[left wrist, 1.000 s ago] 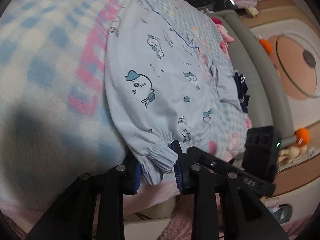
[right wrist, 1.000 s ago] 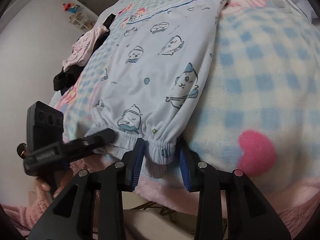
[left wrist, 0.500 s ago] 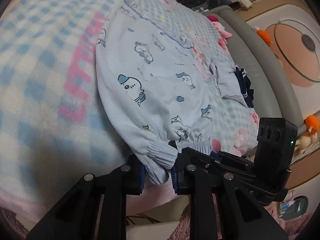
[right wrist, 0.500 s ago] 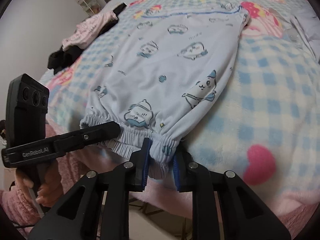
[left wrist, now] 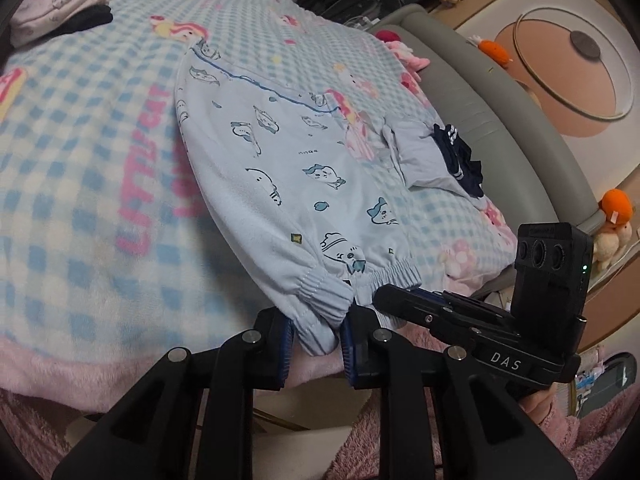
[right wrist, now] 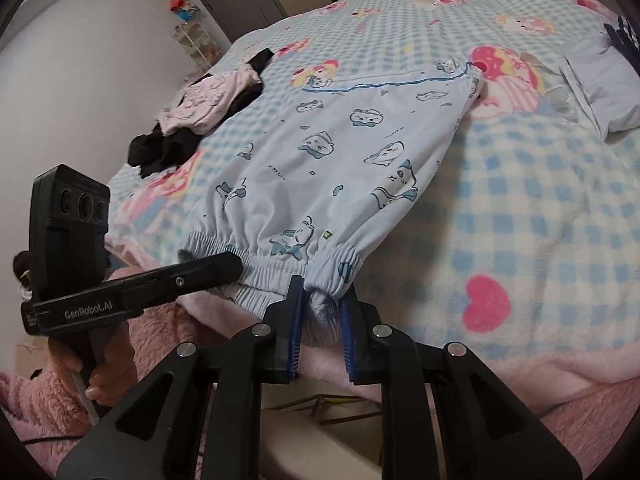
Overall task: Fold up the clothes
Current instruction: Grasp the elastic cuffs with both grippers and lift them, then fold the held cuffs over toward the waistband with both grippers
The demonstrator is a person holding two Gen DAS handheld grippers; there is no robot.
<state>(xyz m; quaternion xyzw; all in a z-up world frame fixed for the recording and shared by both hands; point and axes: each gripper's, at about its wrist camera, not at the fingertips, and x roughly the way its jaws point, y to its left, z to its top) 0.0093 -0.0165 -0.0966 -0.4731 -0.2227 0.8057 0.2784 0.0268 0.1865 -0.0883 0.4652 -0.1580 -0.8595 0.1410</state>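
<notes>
A pale blue garment (left wrist: 280,168) printed with cartoon animals lies flat on the checked blanket (left wrist: 80,168), its elastic hem hanging over the near edge of the bed. My left gripper (left wrist: 316,340) is shut on the left corner of that hem. In the right wrist view the same garment (right wrist: 352,152) spreads away from me, and my right gripper (right wrist: 321,328) is shut on the hem's right corner. Each gripper shows in the other's view: the right one (left wrist: 404,300) beside the hem, the left one (right wrist: 224,266) touching it.
A pile of pink and black clothes (right wrist: 208,108) lies at the bed's far left. A folded light blue piece under a navy item (left wrist: 436,160) sits to the right, near the grey padded bed frame (left wrist: 480,92). A hand in a pink fluffy sleeve (right wrist: 108,376) holds the left gripper.
Both grippers have closed from open around the hem to pinching it. Both views have drawn back and risen, so more of the bed shows.
</notes>
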